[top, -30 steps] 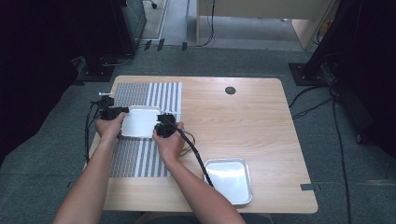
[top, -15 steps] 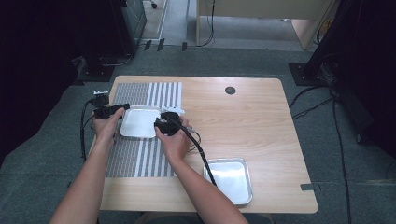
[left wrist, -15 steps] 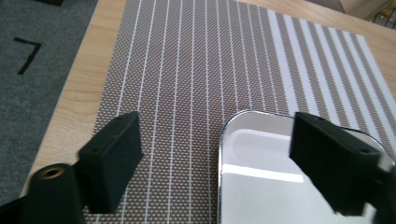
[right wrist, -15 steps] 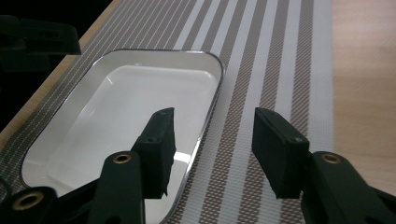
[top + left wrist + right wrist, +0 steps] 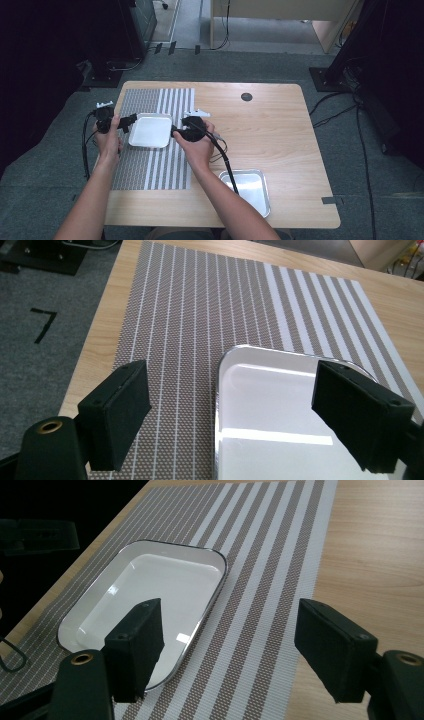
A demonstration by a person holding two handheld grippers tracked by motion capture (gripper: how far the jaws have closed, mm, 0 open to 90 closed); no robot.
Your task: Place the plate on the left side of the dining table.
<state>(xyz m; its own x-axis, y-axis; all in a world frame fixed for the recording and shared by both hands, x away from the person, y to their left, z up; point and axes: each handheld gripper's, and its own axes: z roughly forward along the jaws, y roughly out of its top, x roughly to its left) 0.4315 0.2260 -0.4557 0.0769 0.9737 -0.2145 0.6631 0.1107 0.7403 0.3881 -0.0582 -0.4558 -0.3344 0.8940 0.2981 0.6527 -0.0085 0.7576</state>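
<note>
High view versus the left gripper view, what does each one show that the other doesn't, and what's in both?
High view alone: the shiny metal tray near the table's front right, the round dark grommet in the tabletop, the right gripper, the person's forearms, and the dark grey floor all around.

Left gripper view alone: a close look along the left gripper, its black padded jaws wide apart either side of the tray's rim, and a black tape corner mark on the floor.

Both: the white rectangular tray, the brown and white striped placemat, and the light wooden table.
</note>
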